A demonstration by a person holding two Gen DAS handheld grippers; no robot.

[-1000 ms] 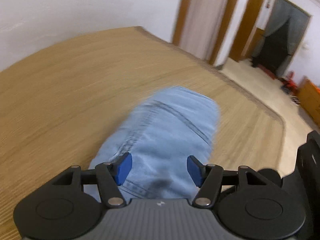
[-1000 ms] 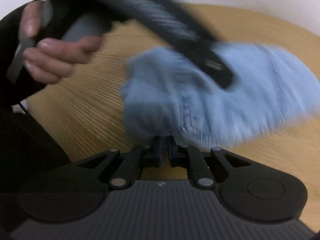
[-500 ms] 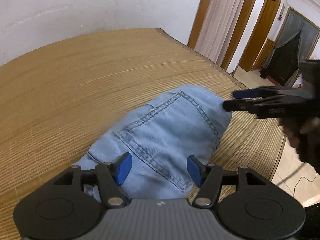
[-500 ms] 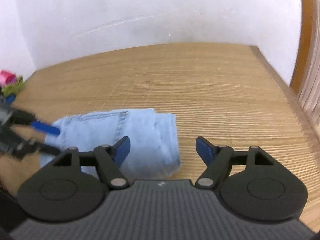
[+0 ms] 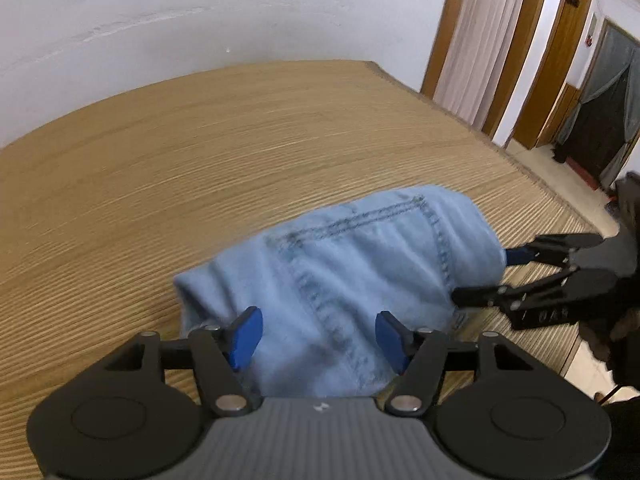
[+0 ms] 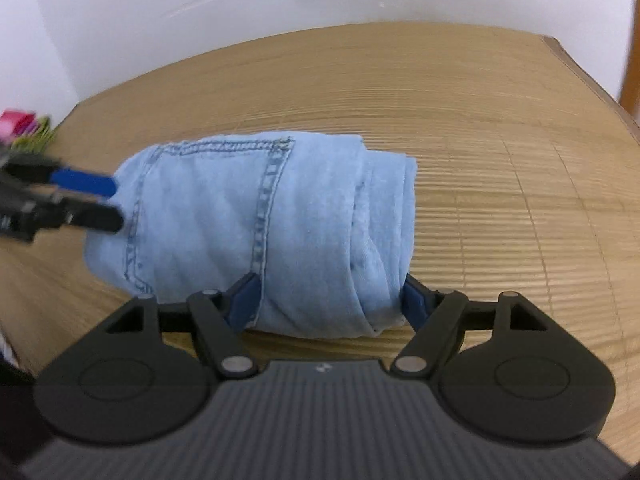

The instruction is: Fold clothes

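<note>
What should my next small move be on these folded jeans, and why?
Probably close the right gripper on the near end of the folded jeans. Its open jaws already straddle that end on the bamboo mat. The left gripper, jaws opening, hovers over the other end, so both could then shift the bundle together.

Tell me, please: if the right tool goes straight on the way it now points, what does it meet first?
Most likely the folded jeans. The right tool has its blue fingers spread on either side of the bundle's near end, so that cloth comes first, before the woven mat. Depth is hard to judge here.
</note>
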